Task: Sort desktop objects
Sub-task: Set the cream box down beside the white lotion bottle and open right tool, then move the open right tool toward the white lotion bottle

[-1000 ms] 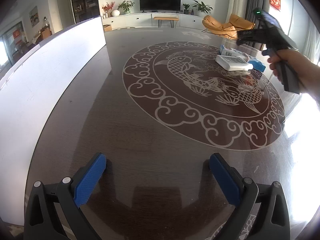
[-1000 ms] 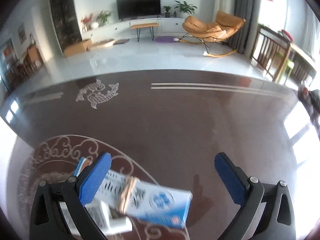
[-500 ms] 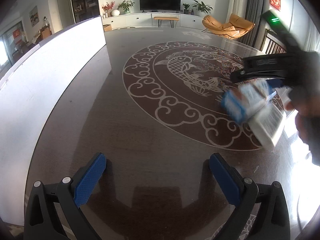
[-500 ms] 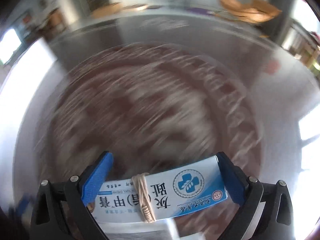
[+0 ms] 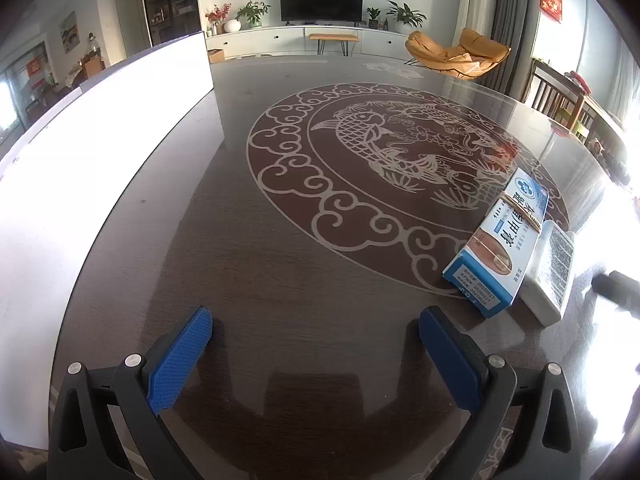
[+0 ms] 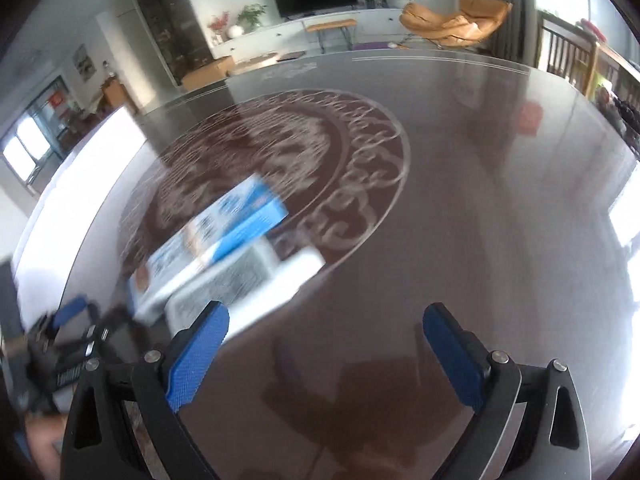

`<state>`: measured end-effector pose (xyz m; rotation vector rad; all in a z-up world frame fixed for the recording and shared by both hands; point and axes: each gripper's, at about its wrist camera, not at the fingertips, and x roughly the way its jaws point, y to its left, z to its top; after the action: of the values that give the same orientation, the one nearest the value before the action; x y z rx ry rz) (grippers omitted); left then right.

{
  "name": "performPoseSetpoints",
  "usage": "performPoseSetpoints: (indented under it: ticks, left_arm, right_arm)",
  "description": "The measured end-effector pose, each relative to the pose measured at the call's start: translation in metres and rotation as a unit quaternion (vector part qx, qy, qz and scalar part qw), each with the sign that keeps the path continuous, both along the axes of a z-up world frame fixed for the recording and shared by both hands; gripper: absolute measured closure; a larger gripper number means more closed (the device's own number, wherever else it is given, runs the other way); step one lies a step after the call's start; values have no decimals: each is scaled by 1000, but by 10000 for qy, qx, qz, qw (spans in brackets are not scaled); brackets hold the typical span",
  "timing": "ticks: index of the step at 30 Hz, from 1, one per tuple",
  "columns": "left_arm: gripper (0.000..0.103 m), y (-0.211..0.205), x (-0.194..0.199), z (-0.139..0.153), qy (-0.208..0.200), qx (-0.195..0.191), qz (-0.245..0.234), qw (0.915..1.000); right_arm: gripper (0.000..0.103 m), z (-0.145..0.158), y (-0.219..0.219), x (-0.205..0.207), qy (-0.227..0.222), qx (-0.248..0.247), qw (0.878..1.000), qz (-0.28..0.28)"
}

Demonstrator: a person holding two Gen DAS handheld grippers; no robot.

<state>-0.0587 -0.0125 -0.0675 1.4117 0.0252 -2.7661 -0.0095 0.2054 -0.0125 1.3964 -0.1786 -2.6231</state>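
Blue-white box [image 5: 498, 246] banded to white remote [image 5: 550, 270], near table [image 5: 280, 240] right edge; both grippers [image 5: 316, 354] [image 6: 324, 354] gaping, empty

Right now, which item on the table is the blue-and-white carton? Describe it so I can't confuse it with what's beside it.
Find the round fish medallion inlaid in the dark table; at its near right edge lie two items side by side. The blue-and-white carton is the long box nearer the medallion, with a rubber band around it and large printed characters, unlike the plain white bottle against its right side.
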Motion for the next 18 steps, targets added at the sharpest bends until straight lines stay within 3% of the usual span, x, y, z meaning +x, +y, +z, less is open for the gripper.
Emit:
performPoseSetpoints:
  ticks: [7,12,18]
  left_arm:
    - [0,0,0,-1,4,9,-4,10000]
    - [0,1,0,-1,4,8,-5,10000]
    - [0,0,0,-1,5,8,-6,10000]
  right_arm:
    - [5,-10,-56,-6,144,505,9974,502]
    - [5,-15,-65,-16,50,772,9953,587]
    - [5,-19,-46,-16,76,945,9951,261]
